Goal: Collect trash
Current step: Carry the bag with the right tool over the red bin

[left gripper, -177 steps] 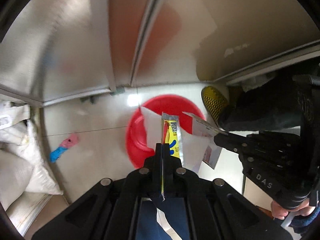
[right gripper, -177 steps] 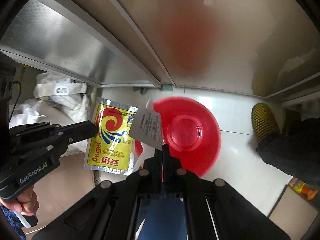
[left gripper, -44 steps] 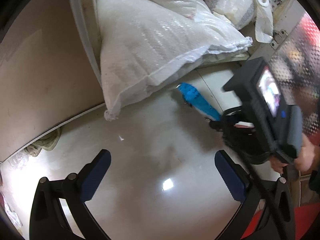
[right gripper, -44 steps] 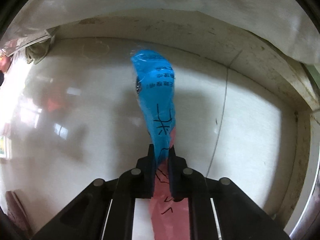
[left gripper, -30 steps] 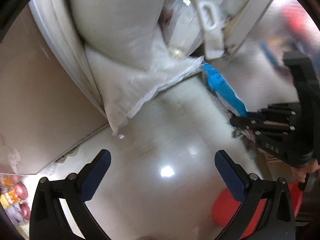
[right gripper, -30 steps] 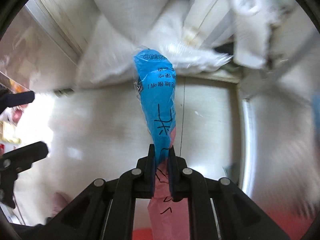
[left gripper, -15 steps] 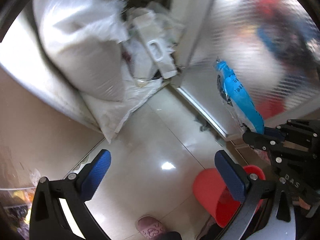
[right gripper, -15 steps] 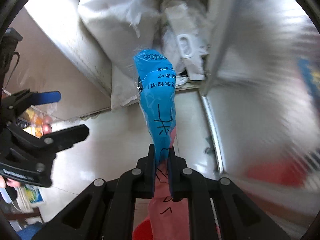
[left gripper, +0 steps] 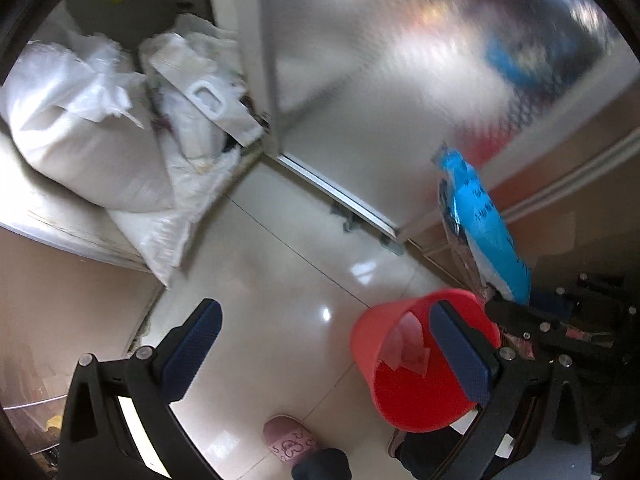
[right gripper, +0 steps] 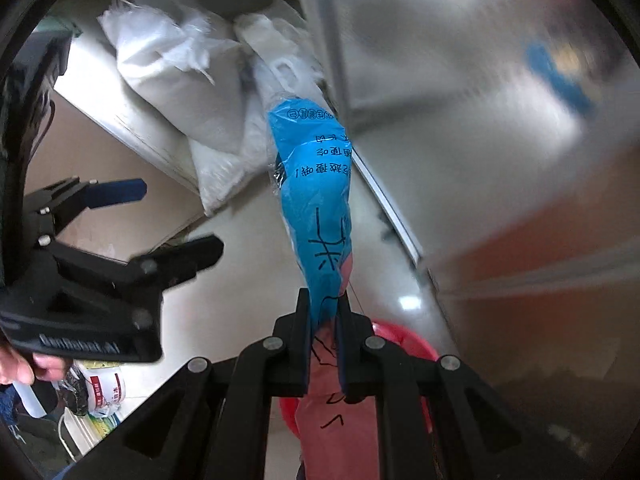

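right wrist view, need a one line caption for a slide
Right gripper shut on a blue and pink wrapper, carried above the red bucket, the open left gripper alongside.

A glossy pale tiled floor (left gripper: 280,280) is seen. A red bucket (left gripper: 400,400) is stood on it near the metal door track, white sacks (left gripper: 100,152) are piled at its far edge, and a pink slipper (left gripper: 290,442) is rested nearby.
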`<control>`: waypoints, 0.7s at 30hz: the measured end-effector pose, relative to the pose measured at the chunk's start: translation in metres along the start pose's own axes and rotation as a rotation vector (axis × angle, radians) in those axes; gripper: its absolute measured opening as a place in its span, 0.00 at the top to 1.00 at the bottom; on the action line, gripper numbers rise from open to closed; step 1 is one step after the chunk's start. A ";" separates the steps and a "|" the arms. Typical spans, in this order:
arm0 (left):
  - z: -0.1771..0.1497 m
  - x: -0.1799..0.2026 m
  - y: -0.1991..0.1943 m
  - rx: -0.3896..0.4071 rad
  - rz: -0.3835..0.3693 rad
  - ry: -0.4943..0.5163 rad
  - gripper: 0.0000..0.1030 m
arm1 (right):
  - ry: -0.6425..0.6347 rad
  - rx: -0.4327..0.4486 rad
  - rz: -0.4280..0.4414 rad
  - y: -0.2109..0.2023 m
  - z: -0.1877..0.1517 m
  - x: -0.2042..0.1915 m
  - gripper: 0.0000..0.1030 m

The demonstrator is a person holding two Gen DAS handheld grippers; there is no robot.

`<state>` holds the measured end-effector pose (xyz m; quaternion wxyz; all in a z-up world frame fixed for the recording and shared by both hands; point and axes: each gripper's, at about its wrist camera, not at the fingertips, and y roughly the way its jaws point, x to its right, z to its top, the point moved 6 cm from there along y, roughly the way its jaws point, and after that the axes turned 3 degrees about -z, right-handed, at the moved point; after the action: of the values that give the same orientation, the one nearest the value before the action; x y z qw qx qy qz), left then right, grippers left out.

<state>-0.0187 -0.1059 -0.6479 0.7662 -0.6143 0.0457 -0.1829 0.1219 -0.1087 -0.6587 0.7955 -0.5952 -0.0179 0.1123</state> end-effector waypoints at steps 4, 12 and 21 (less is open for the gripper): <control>-0.015 0.023 0.029 -0.041 -0.013 0.026 0.00 | 0.061 -0.039 -0.005 0.011 -0.031 0.021 0.92; -0.047 0.051 0.081 -0.128 -0.032 0.067 0.00 | 0.161 -0.143 -0.042 0.065 -0.087 0.046 0.91; -0.069 0.059 0.119 -0.170 -0.025 0.109 0.00 | 0.186 -0.208 -0.039 0.106 -0.120 0.048 0.91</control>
<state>0.0427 -0.1689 -0.7693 0.7053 -0.6669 0.0947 -0.2211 0.1717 -0.1836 -0.7996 0.7299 -0.6817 0.0329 0.0388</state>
